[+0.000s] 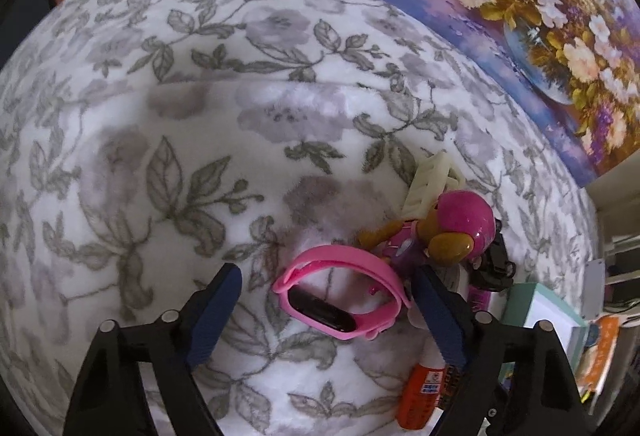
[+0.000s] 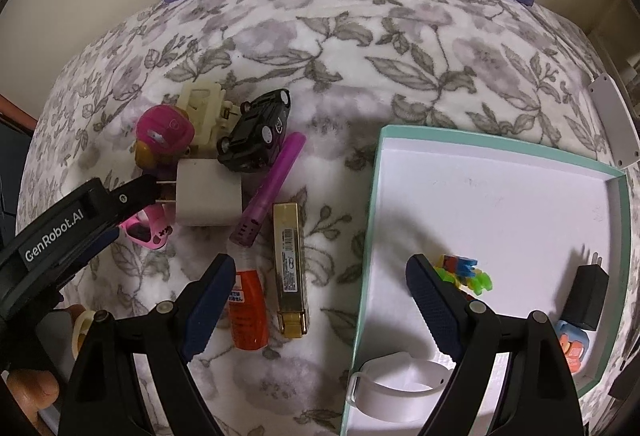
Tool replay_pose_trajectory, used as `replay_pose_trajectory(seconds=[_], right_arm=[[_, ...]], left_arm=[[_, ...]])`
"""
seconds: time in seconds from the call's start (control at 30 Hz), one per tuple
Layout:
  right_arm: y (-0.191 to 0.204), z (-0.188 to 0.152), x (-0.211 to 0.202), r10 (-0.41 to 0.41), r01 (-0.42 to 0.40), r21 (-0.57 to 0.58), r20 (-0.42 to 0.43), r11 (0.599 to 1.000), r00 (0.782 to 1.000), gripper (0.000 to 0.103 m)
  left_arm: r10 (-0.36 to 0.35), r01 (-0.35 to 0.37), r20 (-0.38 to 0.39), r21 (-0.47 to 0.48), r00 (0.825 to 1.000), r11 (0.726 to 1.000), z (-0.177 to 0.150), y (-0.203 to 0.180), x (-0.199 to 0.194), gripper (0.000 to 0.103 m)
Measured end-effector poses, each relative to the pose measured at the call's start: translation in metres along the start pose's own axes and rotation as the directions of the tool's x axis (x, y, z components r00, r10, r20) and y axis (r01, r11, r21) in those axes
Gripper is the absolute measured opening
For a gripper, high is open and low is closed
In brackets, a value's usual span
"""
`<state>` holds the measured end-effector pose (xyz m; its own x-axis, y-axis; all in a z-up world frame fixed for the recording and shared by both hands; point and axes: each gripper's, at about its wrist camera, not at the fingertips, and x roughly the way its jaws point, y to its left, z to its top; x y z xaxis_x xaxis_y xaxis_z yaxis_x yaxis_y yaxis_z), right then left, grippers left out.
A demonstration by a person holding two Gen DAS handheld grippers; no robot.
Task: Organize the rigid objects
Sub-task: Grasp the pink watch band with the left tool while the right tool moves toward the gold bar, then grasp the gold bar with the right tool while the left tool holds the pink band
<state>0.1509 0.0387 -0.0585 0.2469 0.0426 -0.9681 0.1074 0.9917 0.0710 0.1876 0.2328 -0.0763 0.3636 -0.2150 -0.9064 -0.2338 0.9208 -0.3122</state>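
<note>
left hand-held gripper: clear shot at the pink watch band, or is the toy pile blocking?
Probably yes. The left hand-held gripper is open, and the pink watch band lies flat on the blanket between its fingers. The pink-helmeted toy figure crowds the right finger, so closing may nudge it.

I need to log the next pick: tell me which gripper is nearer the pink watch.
Left. The left gripper is open with the pink watch between its fingers; the right gripper hovers open at the tray's edge.
</note>
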Motion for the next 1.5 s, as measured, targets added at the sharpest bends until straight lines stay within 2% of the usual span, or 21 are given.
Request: replay_pose_trajectory(seconds=[0.2, 0.53, 0.93, 1.1, 1.33, 1.5], right_arm=[[-0.003, 0.001, -0.001, 0.009, -0.009, 0.009, 0.009, 1.000, 1.000, 0.088], [-0.003, 0.002, -0.003, 0.009, -0.009, 0.010, 0.012, 1.000, 1.000, 0.088], [0.011, 0.004, -0.011, 0.014, -0.012, -0.050, 0.056, 0.999, 0.998, 0.088], [0.018, 0.003, -0.012, 0.021, -0.013, -0.096, 0.079, 0.995, 0.997, 0.081], [0.013, 0.003, -0.003, -0.011, 0.017, -0.096, 0.068, 0.995, 0.998, 0.063], [0.007, 0.003, -0.008, -0.001, 0.008, -0.082, 0.079, 0.997, 0.997, 0.055]], left_arm=[[-0.020, 0.020, -0.005, 0.021, 1.000, 1.000, -0.002, -0.004, -0.004, 0.073], [-0.030, 0.031, -0.025, 0.020, 0.999, 0.999, -0.003, -0.001, -0.007, 0.073], [0.015, -0.013, -0.055, 0.036, 0.998, 0.999, -0.011, 0.002, -0.016, 0.071], [0.021, -0.021, -0.067, 0.007, 0.998, 1.000, -0.011, 0.012, -0.021, 0.071], [0.017, -0.018, -0.056, -0.022, 0.998, 1.000, -0.009, 0.019, -0.027, 0.071], [0.016, -0.017, -0.063, -0.022, 0.998, 1.000, -0.009, 0.019, -0.026, 0.071]])
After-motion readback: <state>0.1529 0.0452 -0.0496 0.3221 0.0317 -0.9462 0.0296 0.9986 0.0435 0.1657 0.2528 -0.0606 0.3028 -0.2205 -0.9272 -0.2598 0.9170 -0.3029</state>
